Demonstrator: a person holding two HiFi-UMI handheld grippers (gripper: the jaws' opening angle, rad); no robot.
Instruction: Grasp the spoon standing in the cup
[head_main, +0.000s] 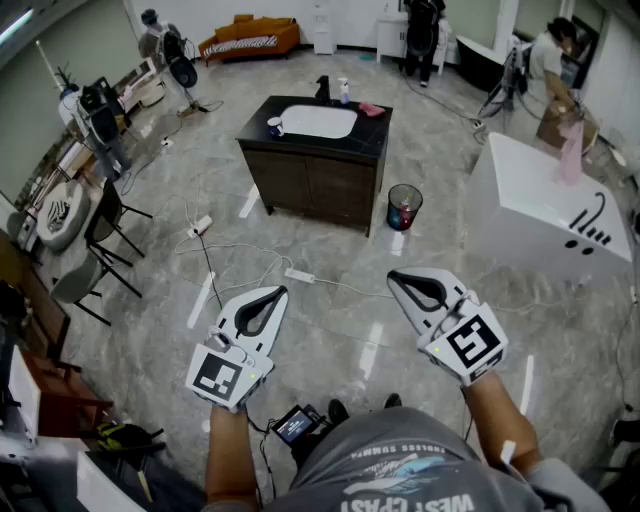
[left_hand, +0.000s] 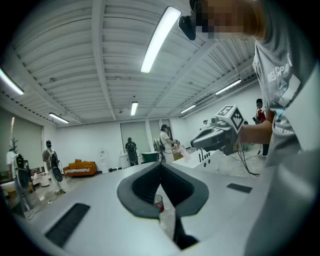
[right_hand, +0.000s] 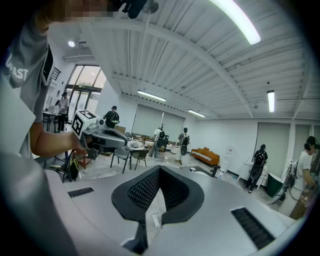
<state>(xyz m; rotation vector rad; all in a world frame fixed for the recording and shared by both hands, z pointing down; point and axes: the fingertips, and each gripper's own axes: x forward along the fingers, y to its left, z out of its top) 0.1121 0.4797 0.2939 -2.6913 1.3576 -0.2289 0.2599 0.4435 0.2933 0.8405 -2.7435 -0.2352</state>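
Observation:
A small cup (head_main: 275, 126) stands on the dark cabinet (head_main: 312, 175) beside its white sink basin, far across the floor in the head view. It is too small to make out a spoon in it. My left gripper (head_main: 279, 293) and right gripper (head_main: 393, 277) are held side by side above the floor, well short of the cabinet. Both are shut with nothing between the jaws. In the left gripper view the jaws meet at the tip (left_hand: 161, 164) and the right gripper (left_hand: 220, 132) shows beyond. In the right gripper view the closed tip (right_hand: 160, 168) points into the room, with the left gripper (right_hand: 100, 134) at the left.
A round bin (head_main: 404, 207) stands right of the cabinet, and a white block (head_main: 545, 215) sits further right. Chairs (head_main: 100, 240) and equipment line the left side. Cables and a power strip (head_main: 300, 275) lie on the floor ahead. People stand at the far end.

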